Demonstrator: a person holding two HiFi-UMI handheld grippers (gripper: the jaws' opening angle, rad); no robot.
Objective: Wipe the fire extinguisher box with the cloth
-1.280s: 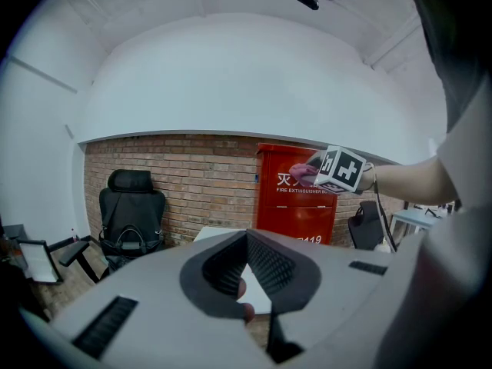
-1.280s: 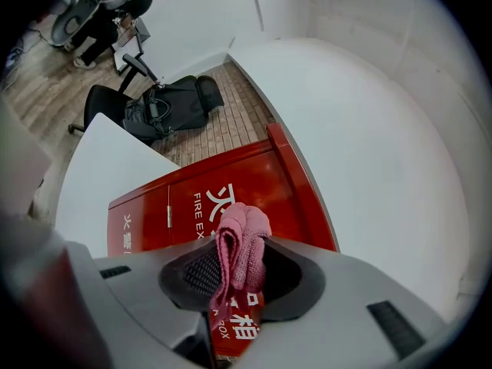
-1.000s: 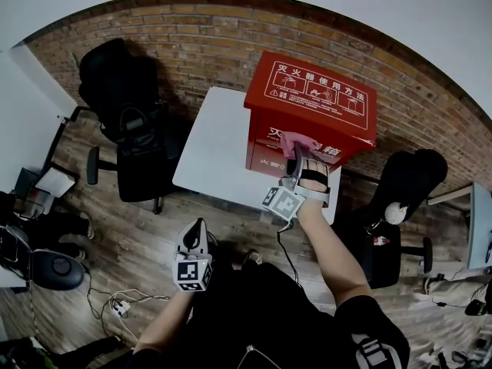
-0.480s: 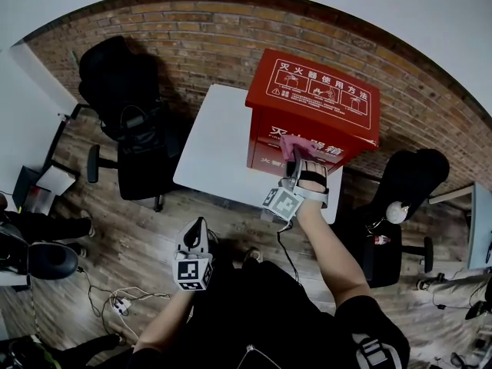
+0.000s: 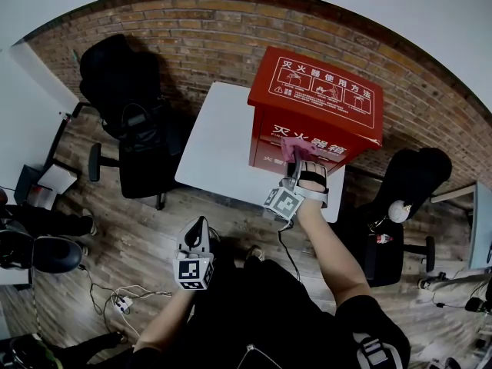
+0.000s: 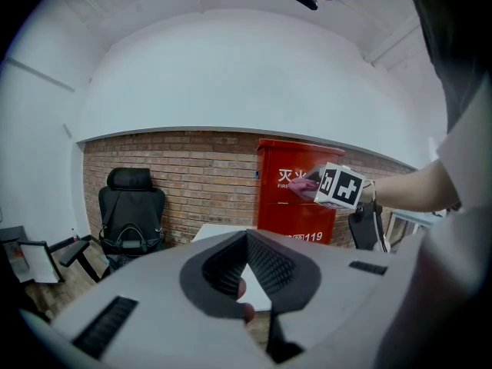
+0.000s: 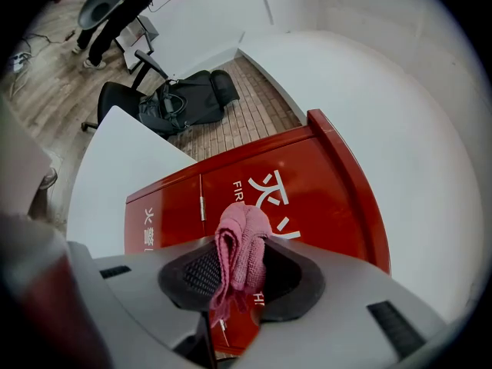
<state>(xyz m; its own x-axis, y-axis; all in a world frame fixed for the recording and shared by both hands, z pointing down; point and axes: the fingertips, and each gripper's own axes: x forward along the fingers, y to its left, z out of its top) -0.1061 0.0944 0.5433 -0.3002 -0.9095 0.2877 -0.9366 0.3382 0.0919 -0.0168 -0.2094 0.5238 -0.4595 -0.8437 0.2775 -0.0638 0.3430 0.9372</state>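
Note:
The red fire extinguisher box (image 5: 315, 114) stands against the brick wall, with white characters on its lid and front. My right gripper (image 5: 297, 160) is shut on a folded pink cloth (image 5: 294, 148) and holds it against the upper front of the box (image 7: 307, 198). In the right gripper view the cloth (image 7: 240, 244) sticks out between the jaws, touching the door by the white lettering. My left gripper (image 5: 196, 233) hangs low over the floor, shut with nothing in it; the left gripper view shows the box (image 6: 304, 191) far off.
A white table (image 5: 223, 148) stands in front of and left of the box. A black office chair with a bag (image 5: 134, 137) is to the left, another black chair (image 5: 403, 191) to the right. Cables (image 5: 115, 302) lie on the wooden floor.
The right gripper with the cloth has stayed pressed on the box front, shifting only slightly. The left gripper has not moved.

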